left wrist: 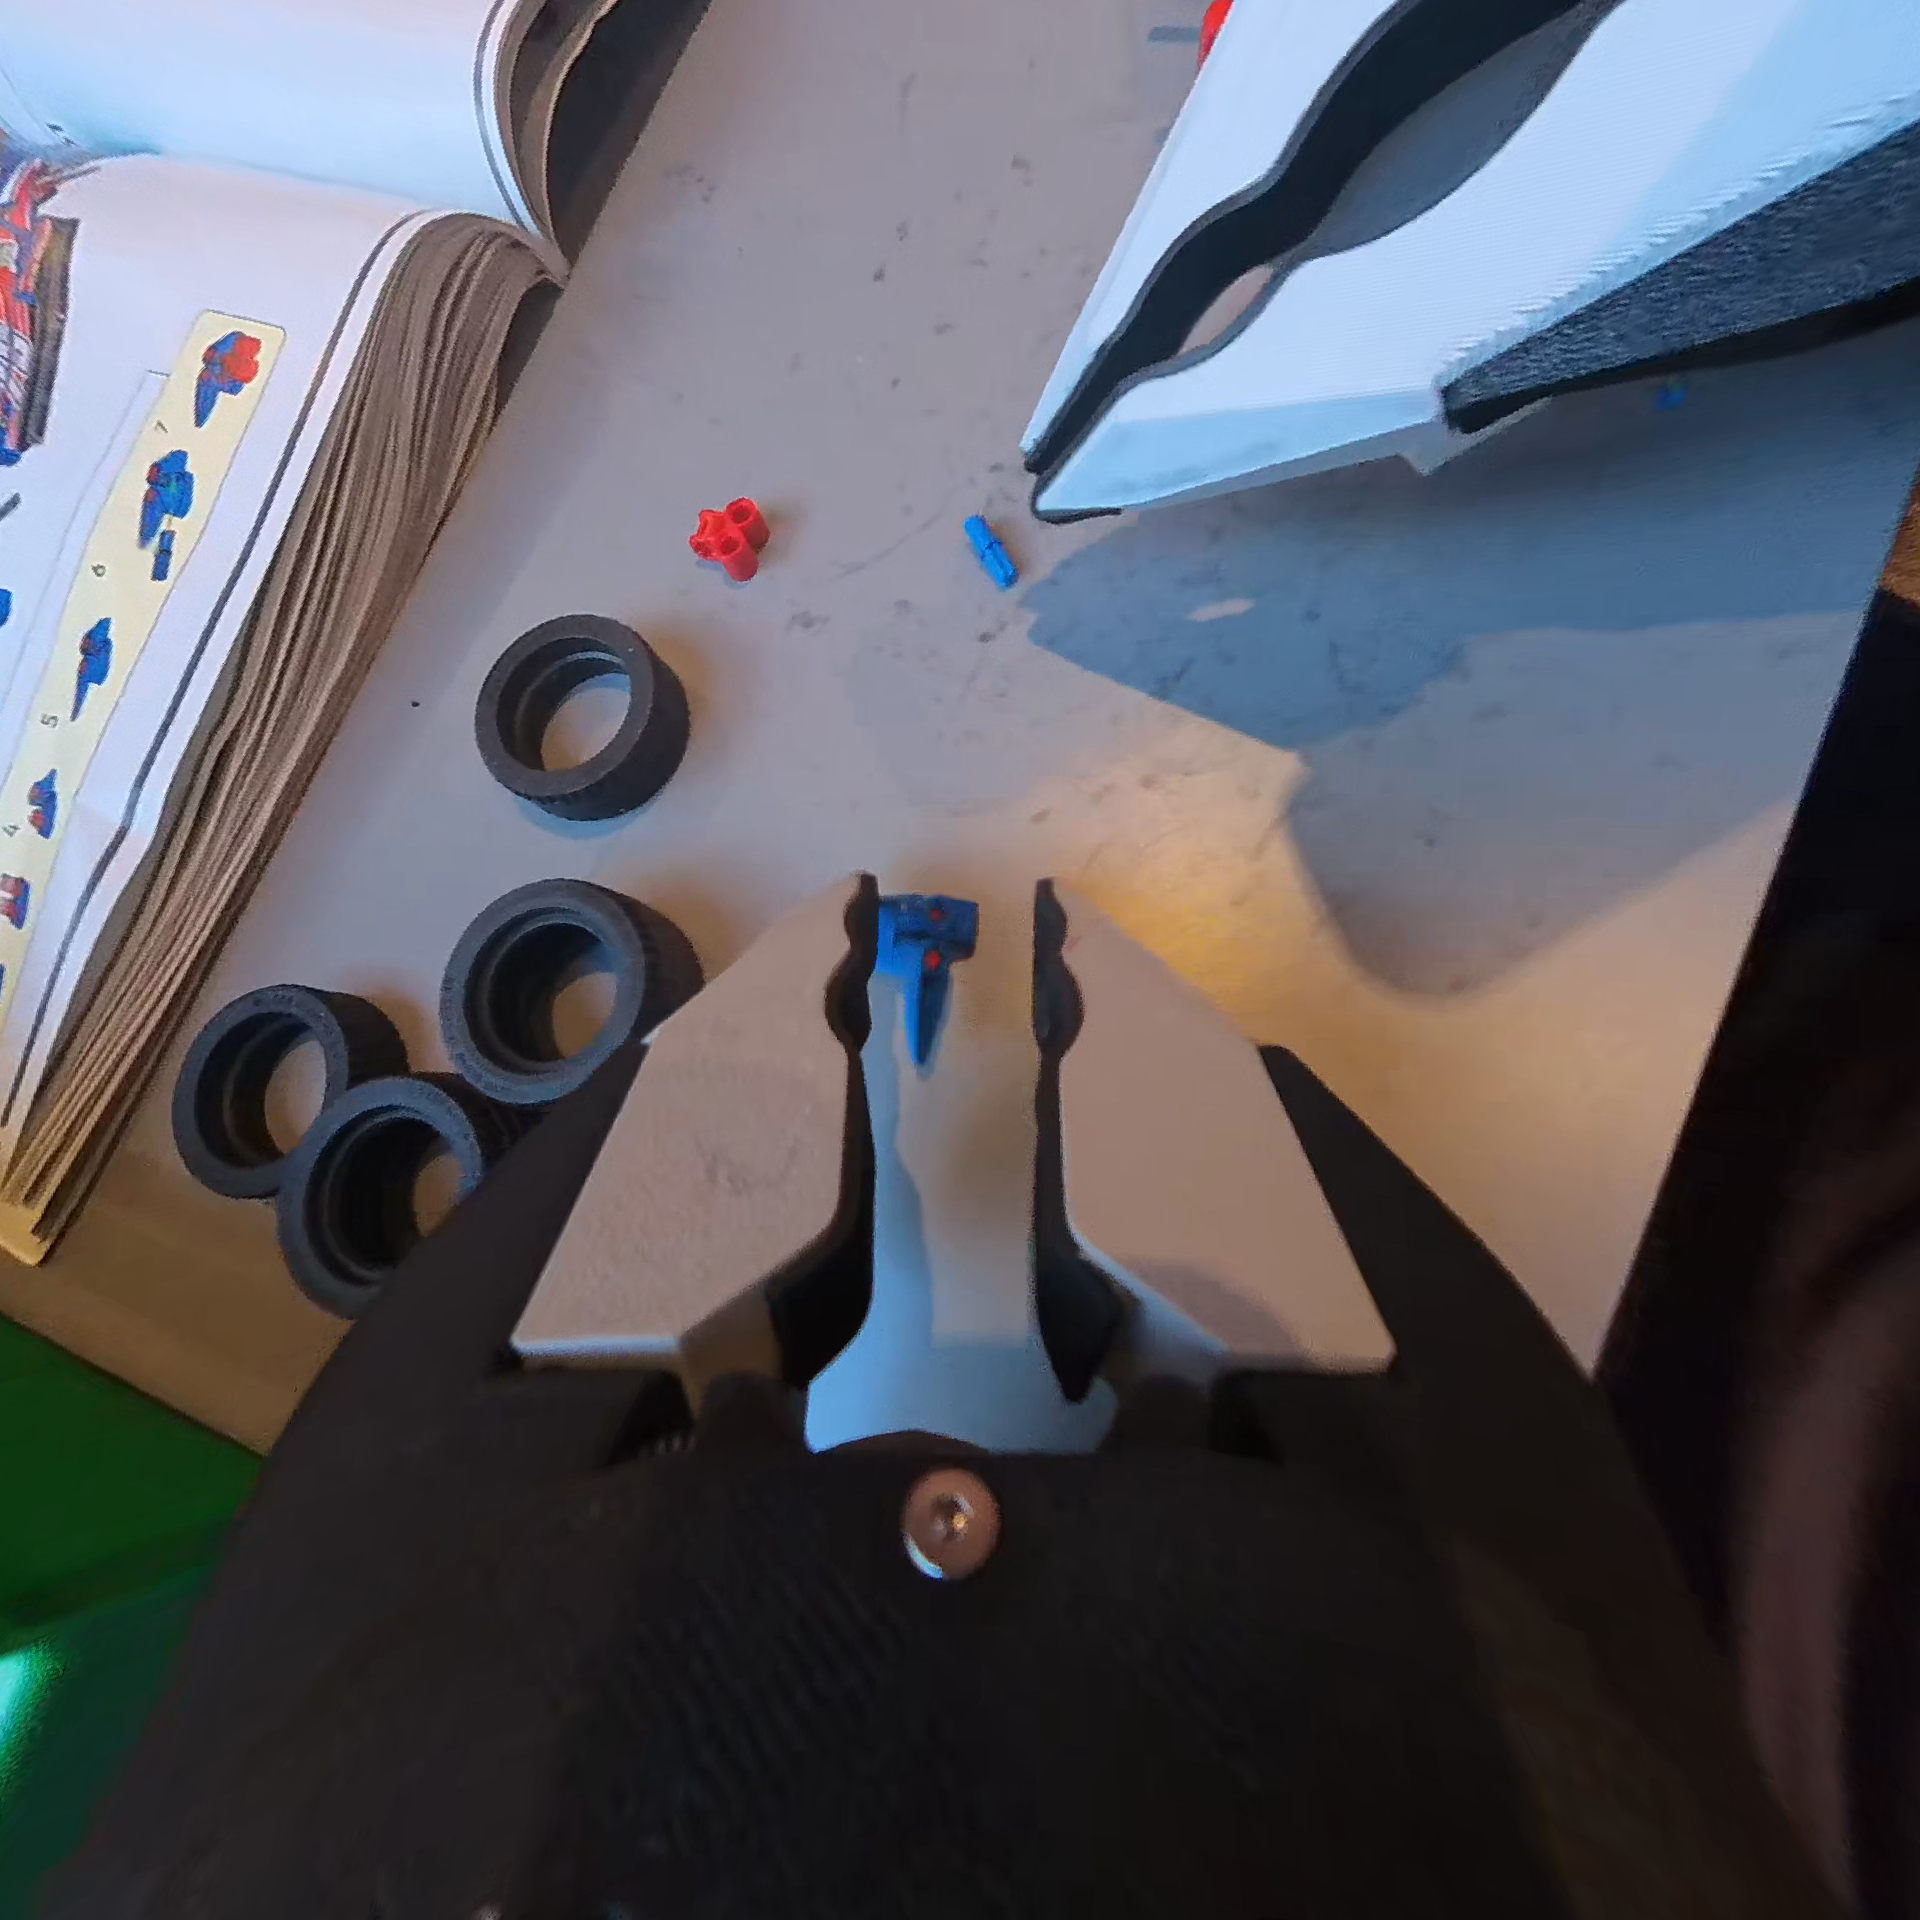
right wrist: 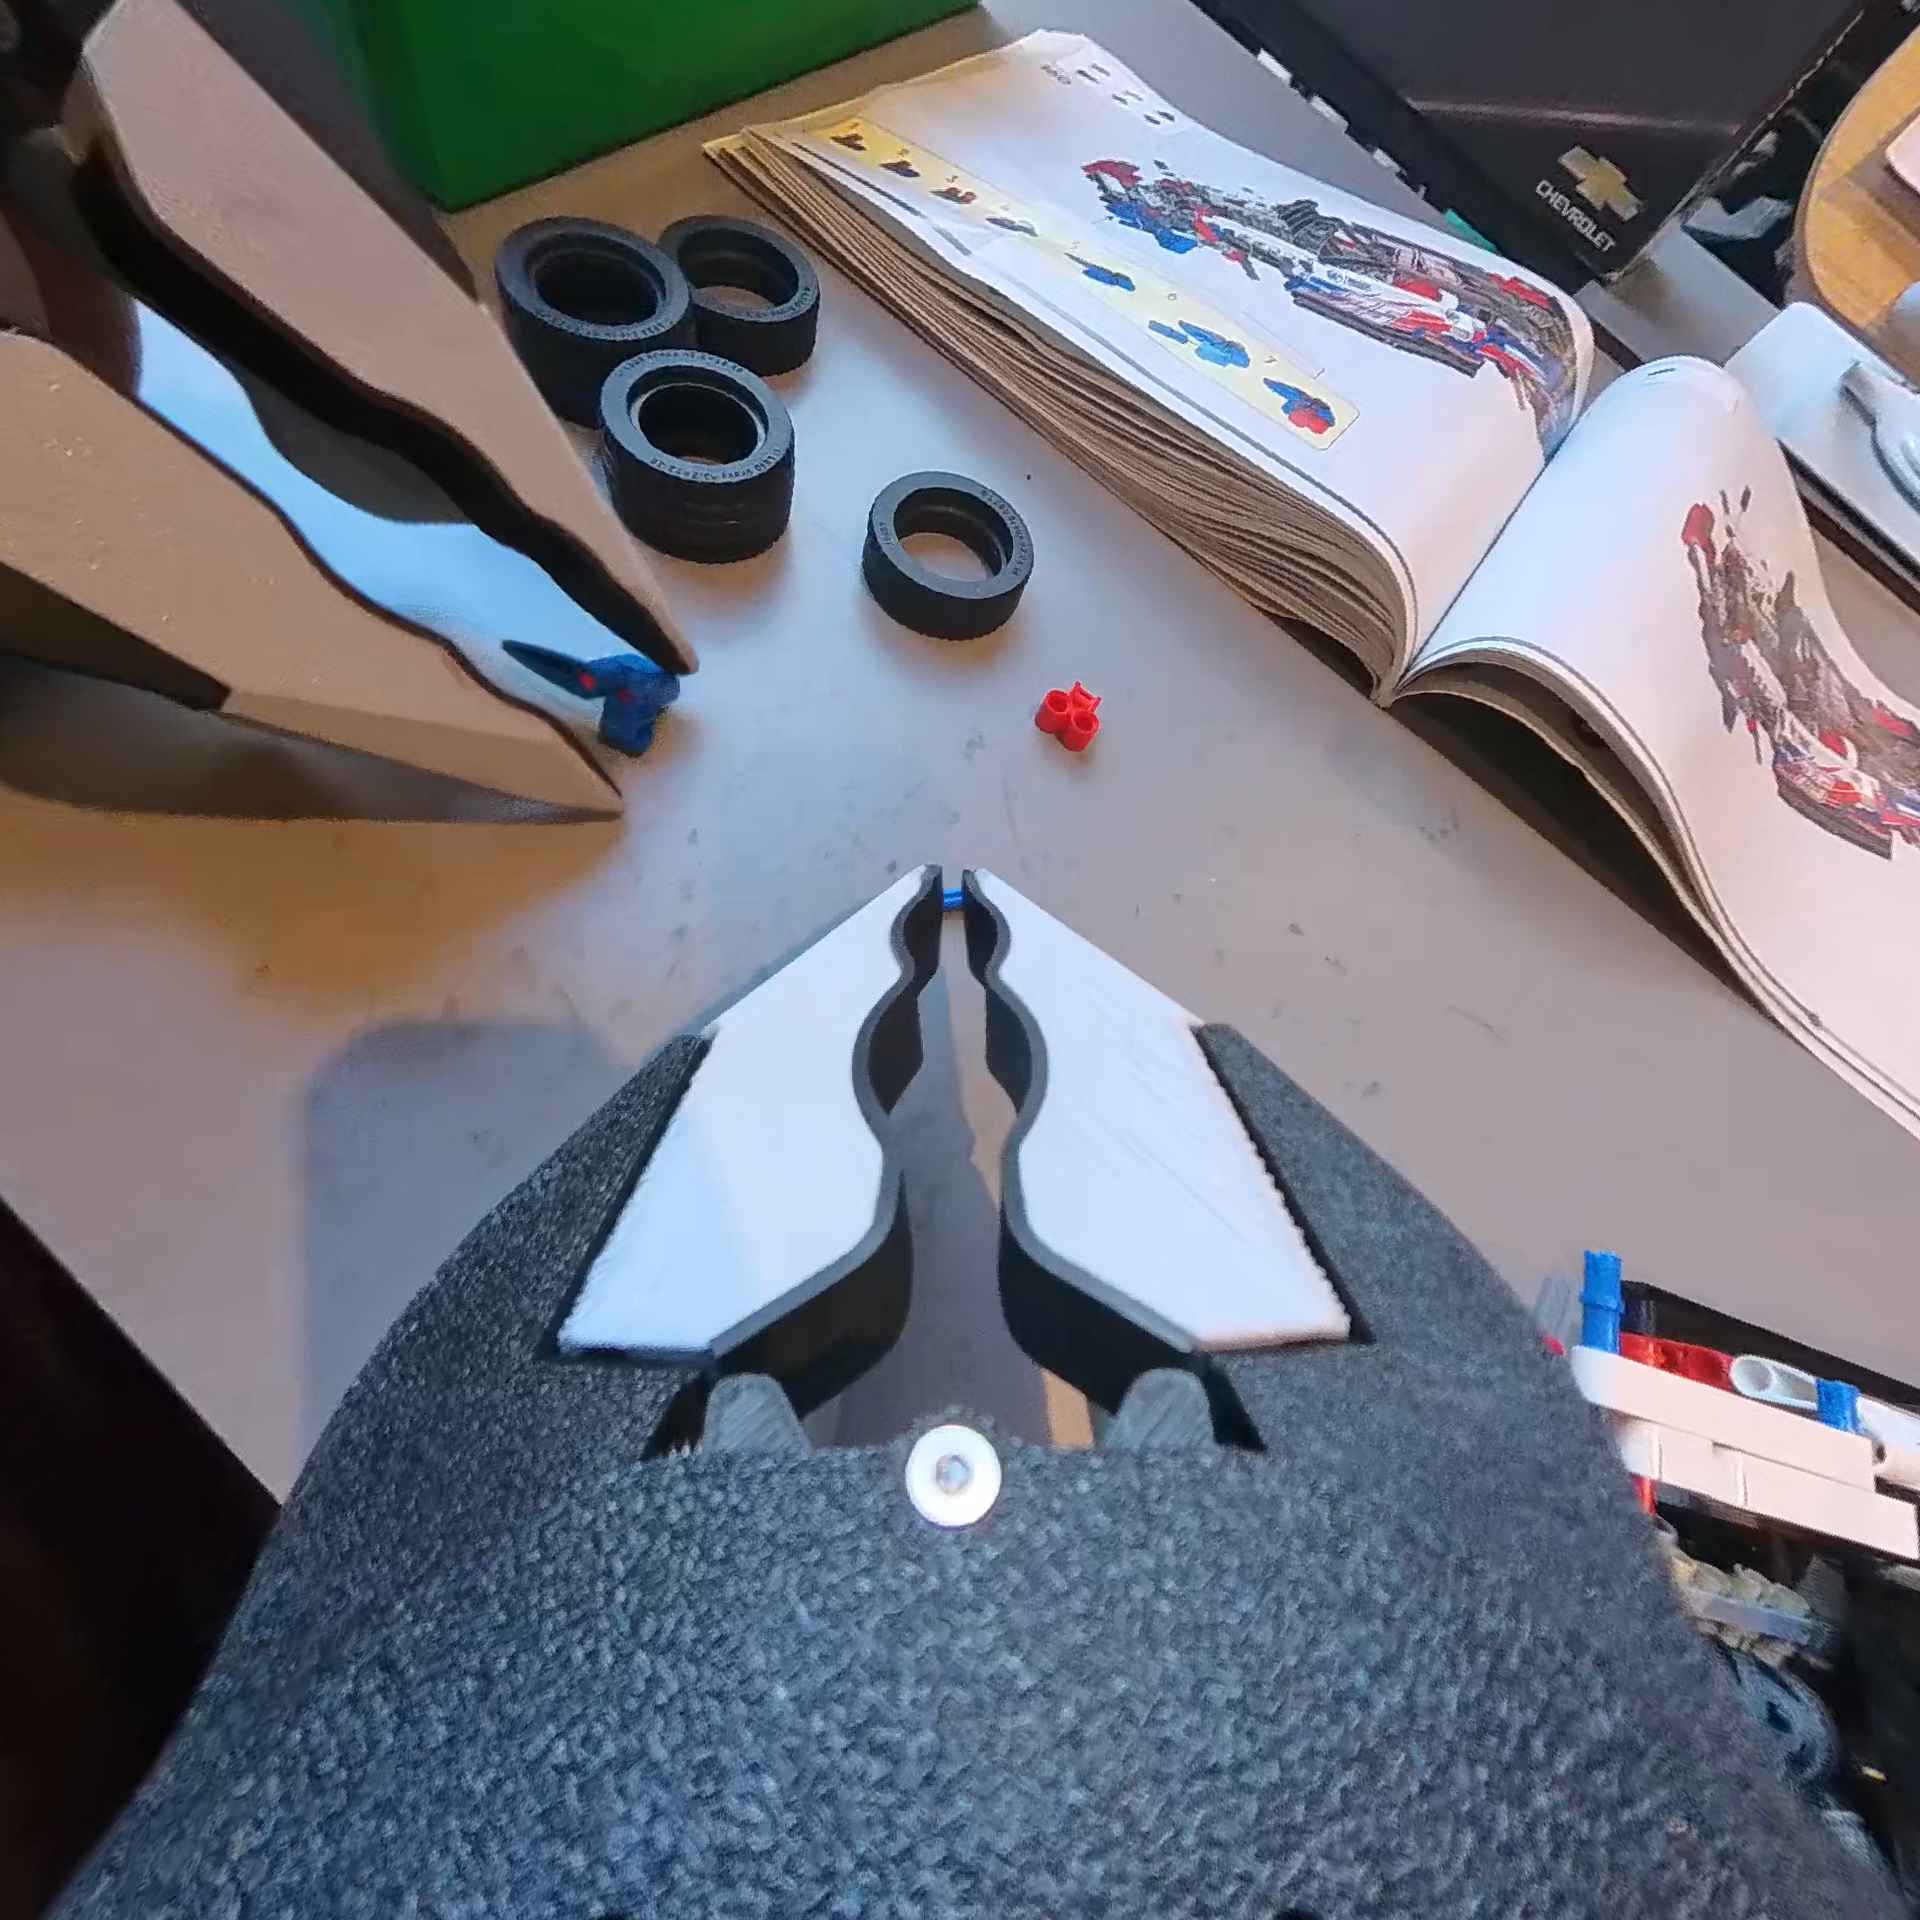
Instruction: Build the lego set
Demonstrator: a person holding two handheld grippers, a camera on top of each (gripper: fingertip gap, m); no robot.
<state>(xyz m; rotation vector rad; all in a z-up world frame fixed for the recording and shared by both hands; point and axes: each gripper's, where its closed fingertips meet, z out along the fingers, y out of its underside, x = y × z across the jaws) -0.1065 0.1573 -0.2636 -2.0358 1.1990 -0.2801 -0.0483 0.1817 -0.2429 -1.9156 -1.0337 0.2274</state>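
My left gripper (left wrist: 953, 899) is open, its fingertips either side of a small blue assembly (left wrist: 925, 956) with red pins that rests on the table, close to the left finger. The right wrist view shows the same gripper (right wrist: 646, 732) and assembly (right wrist: 627, 688). My right gripper (right wrist: 951, 881) hovers just above the table with its jaws a narrow gap apart. A short blue pin (right wrist: 951, 900) shows through that gap. In the left wrist view the pin (left wrist: 990, 551) lies on the table just beside the right gripper (left wrist: 1036, 483). A red connector (left wrist: 730, 537) lies loose nearby, and shows too in the right wrist view (right wrist: 1070, 717).
Several black tyres (left wrist: 577, 717) (right wrist: 940, 556) lie beside the open instruction book (left wrist: 312, 623) (right wrist: 1299, 416). A green box (right wrist: 623, 83) stands behind them. A partly built white, red and blue model (right wrist: 1745, 1444) sits at the right edge. About 7 centimeters separates my left fingertips from my right. My right tips are roughly 7 centimeters from the red connector (left wrist: 730, 537). Seen from the right wrist view (right wrist: 1064, 710) as well.
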